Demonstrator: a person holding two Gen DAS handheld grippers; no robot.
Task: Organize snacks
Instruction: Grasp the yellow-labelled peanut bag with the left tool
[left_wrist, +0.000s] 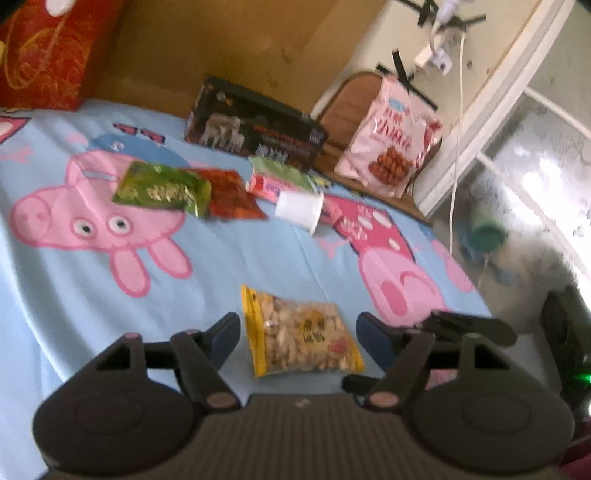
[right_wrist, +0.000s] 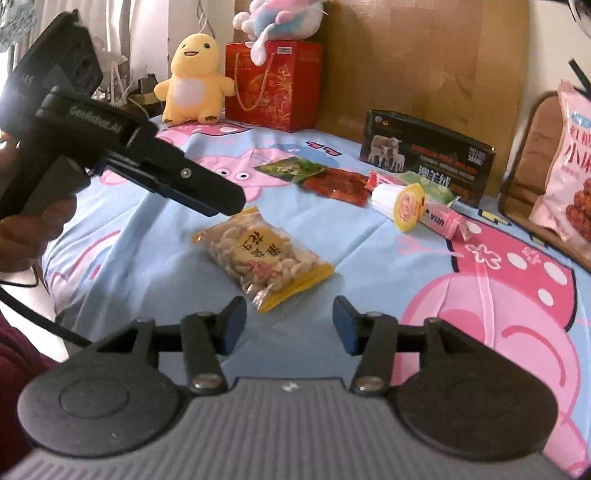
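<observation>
Two grippers hover over the bed (right_wrist: 155, 243) as we sort snacks: left gripper (left_wrist: 297, 332) and right gripper (right_wrist: 289, 325) both have fingers released, holding nothing. Nut bag (right_wrist: 260, 258) lies mid-bed, untouched; other snacks (right_wrist: 332, 182) cluster toward the headboard edge beside a black box (right_wrist: 428, 155).

A clear packet of pale nuts (right_wrist: 263, 254) with yellow ends lies flat on the blue cartoon bedsheet (right_wrist: 155, 258). Toward one o'clock from it, a loose cluster lies flat: a green packet (right_wrist: 291, 169), a red packet (right_wrist: 338, 186) overlapping it, a white cup with a yellow lid (right_wrist: 397, 204) on its side, and a pink wrapped roll (right_wrist: 445, 221).
</observation>
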